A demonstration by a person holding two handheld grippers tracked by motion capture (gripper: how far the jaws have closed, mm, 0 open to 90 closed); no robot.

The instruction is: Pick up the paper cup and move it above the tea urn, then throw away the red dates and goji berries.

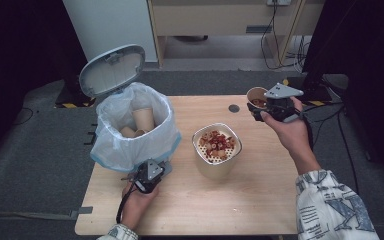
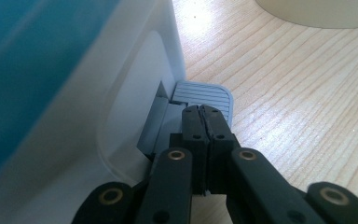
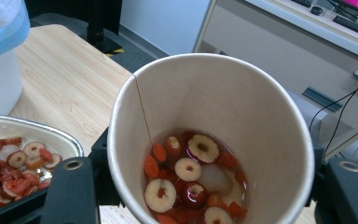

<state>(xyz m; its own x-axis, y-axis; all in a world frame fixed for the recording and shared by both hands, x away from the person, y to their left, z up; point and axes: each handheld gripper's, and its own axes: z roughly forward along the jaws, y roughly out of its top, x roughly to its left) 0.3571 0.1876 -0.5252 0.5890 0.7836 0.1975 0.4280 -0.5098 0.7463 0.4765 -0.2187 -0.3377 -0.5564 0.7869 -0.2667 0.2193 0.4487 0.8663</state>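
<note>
A white pedal bin (image 1: 130, 145) with a clear bag stands at the table's left, its lid (image 1: 112, 70) raised. My left gripper (image 1: 161, 169) is shut with nothing between its jaws. Its tips (image 2: 203, 112) rest on the bin's grey foot pedal (image 2: 203, 93). My right gripper (image 1: 260, 107) is shut on a paper cup (image 1: 256, 96) held above the table's far right. Inside the paper cup (image 3: 214, 107), between my right gripper's (image 3: 209, 186) jaws, lie red date slices and other fruit pieces in liquid. A cream container (image 1: 216, 150) with a strainer full of fruit slices stands at the table's middle.
Used paper cups (image 1: 142, 117) lie inside the bin bag. A small dark round hole (image 1: 234, 108) sits near the table's far edge. Beyond the table are a wooden cabinet (image 1: 220, 20) and cables on the floor (image 1: 280, 50).
</note>
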